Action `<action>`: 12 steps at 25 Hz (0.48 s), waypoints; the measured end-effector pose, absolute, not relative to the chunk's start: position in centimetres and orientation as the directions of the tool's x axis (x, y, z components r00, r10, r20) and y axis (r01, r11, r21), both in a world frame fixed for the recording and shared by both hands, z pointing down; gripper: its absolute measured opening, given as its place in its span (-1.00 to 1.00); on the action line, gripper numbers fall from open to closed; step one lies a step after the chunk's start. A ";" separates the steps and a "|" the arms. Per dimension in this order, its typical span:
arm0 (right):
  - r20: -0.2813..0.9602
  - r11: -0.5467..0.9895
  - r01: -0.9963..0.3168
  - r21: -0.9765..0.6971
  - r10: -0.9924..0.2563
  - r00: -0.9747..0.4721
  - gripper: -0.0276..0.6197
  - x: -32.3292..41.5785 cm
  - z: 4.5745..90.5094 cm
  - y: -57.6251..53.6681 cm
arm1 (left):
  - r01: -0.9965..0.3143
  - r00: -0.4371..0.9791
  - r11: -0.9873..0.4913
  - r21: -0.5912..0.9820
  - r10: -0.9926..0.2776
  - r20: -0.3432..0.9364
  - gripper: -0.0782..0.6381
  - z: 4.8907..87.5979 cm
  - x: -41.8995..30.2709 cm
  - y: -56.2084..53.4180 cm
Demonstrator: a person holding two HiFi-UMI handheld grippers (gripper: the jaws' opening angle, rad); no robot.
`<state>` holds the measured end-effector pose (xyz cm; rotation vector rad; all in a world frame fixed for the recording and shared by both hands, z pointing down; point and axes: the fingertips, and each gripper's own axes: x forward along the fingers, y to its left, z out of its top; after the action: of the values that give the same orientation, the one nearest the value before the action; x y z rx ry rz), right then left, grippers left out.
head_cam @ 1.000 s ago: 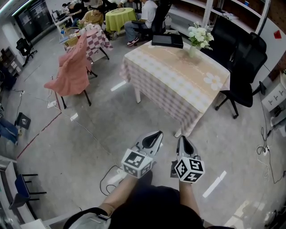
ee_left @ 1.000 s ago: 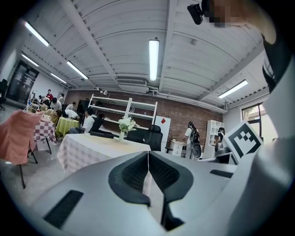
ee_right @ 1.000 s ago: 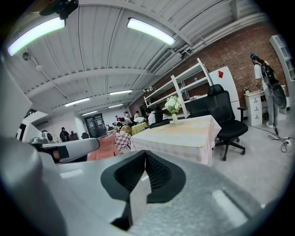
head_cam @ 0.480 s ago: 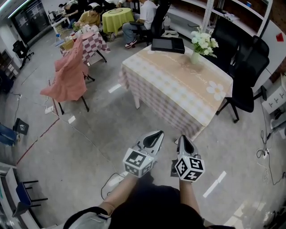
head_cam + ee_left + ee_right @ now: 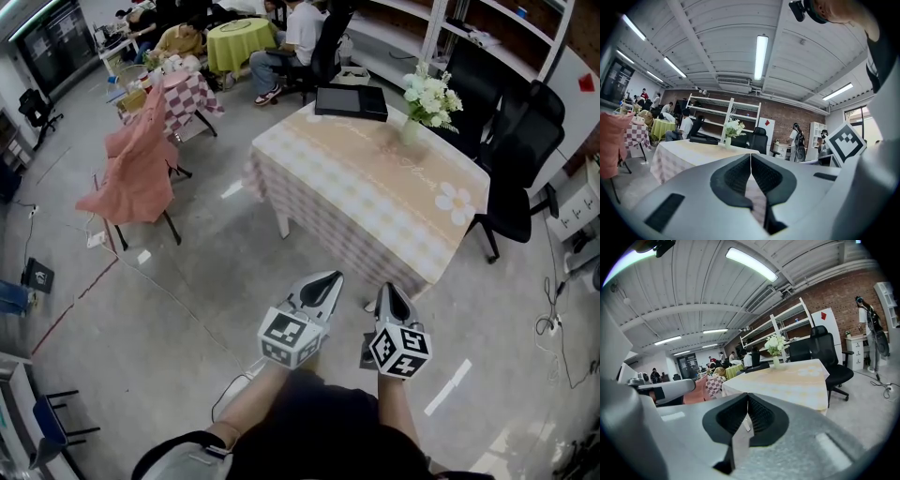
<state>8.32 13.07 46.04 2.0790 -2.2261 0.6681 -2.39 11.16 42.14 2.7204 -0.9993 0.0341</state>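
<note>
Underfoot, a grey concrete floor fills most of the head view. Beyond the two grippers, in the middle of the scene, stands a rectangular table under a checked beige tablecloth that hangs down its sides. Its near corner is the closest thing to the grippers, yet it is well apart from them. Right of the table are two black office chairs, one just beside its right edge. Far left, a chair draped in pink cloth stands alone. Beyond it a round table with a green cloth has people seated about it. On the checked table, a flat black case lies at the far left corner, and a vase of white flowers stands at the far right edge. Near, side by side, the left gripper and the right gripper point toward the table. Each has its jaws pressed together with nothing between them, and neither touches anything.
</note>
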 end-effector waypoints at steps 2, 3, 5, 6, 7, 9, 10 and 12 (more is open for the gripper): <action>0.305 0.008 -0.957 -0.289 -0.947 -0.101 -0.91 8.4 46.2 12.2 | -0.633 0.771 -0.742 0.220 -0.627 0.106 -0.75 42.3 -2.4 10.3; 0.306 0.006 -0.957 -0.290 -0.947 -0.098 -0.91 8.3 46.3 11.8 | -0.630 0.775 -0.745 0.220 -0.623 0.107 -0.75 42.4 -2.4 9.9; 0.307 0.006 -0.956 -0.293 -0.946 -0.100 -0.91 8.1 46.4 10.8 | -0.624 0.779 -0.750 0.218 -0.617 0.107 -0.75 42.5 -2.4 9.0; 0.307 0.007 -0.956 -0.294 -0.946 -0.102 -0.91 7.9 46.4 10.3 | -0.623 0.780 -0.752 0.217 -0.616 0.107 -0.75 42.5 -2.4 8.5; 0.307 0.009 -0.956 -0.294 -0.946 -0.104 -0.91 7.7 46.4 9.9 | -0.622 0.781 -0.753 0.217 -0.615 0.106 -0.75 42.5 -2.5 8.0; 0.306 0.014 -0.957 -0.291 -0.946 -0.107 -0.91 7.4 46.5 9.0 | -0.621 0.782 -0.754 0.215 -0.614 0.104 -0.75 42.5 -2.6 7.1; 0.306 0.016 -0.957 -0.290 -0.946 -0.109 -0.91 7.2 46.5 8.7 | -0.620 0.782 -0.755 0.213 -0.614 0.102 -0.75 42.5 -2.7 6.8; 0.306 0.018 -0.957 -0.289 -0.946 -0.110 -0.91 6.9 46.6 8.1 | -0.620 0.782 -0.755 0.214 -0.614 0.102 -0.75 42.6 -3.0 6.2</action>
<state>6.94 8.09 46.59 2.0772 -2.2219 0.6704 -2.99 6.22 42.61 2.7392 -0.9640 0.0371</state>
